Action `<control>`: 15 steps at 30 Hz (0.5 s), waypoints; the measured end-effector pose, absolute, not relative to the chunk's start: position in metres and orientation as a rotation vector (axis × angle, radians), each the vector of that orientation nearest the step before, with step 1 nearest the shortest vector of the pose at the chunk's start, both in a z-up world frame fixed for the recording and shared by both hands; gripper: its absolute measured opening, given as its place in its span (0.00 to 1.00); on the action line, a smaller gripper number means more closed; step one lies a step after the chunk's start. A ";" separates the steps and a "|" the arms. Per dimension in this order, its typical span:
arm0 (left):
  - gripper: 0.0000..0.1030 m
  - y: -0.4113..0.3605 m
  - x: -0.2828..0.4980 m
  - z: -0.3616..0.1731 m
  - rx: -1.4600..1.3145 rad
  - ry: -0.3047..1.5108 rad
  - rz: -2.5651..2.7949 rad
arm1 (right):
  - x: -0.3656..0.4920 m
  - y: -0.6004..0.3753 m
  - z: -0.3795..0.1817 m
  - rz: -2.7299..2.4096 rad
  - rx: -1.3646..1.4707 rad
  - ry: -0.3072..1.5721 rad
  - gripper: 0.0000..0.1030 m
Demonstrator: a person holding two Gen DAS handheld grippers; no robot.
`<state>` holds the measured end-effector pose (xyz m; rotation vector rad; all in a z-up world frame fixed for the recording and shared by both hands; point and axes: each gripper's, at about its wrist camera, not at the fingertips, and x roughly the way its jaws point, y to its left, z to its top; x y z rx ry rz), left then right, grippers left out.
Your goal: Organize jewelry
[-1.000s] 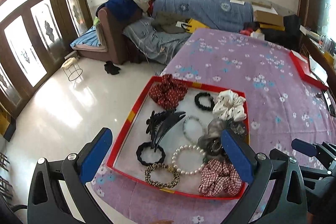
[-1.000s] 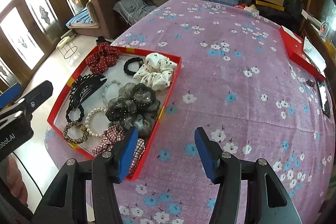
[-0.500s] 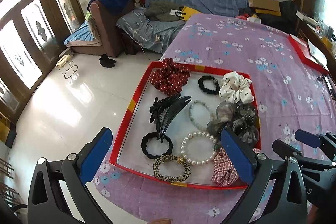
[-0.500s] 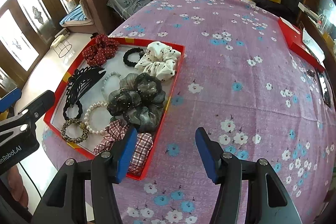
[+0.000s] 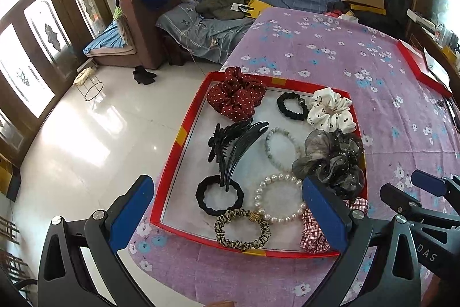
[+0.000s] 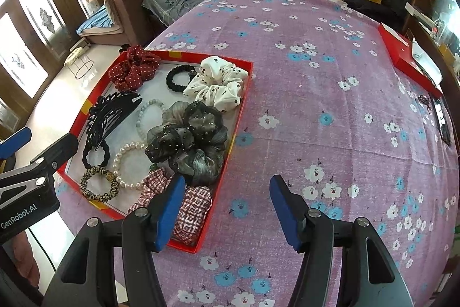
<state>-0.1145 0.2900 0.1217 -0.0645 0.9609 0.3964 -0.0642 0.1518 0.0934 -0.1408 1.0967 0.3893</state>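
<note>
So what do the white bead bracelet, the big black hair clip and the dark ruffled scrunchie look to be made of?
White bead bracelet: glossy pearl-like beads, likely imitation; each shows a highlight. Black hair clip: hard shiny plastic, judging by its rigid teeth and reflections. Dark ruffled scrunchie: sheer organza-like fabric, see-through, with tiny pale dots.

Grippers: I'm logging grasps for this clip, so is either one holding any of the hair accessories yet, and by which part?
Nothing is held. The left gripper and right gripper are both open and empty above the red tray.

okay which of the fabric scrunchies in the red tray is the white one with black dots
The white scrunchie, in the tray's far corner on the tablecloth side. It alone is pale: the far-left one is dark red with white dots, the middle one sheer grey-black, the nearest red plaid.
</note>
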 end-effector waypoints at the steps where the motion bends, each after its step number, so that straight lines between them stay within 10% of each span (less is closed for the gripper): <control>1: 1.00 0.289 -0.113 0.121 -0.063 0.963 0.394 | -0.064 0.151 0.093 0.387 -0.141 1.098 0.64; 15: 1.00 0.283 -0.103 0.113 -0.065 0.999 0.360 | -0.058 0.145 0.089 0.364 -0.133 1.113 0.65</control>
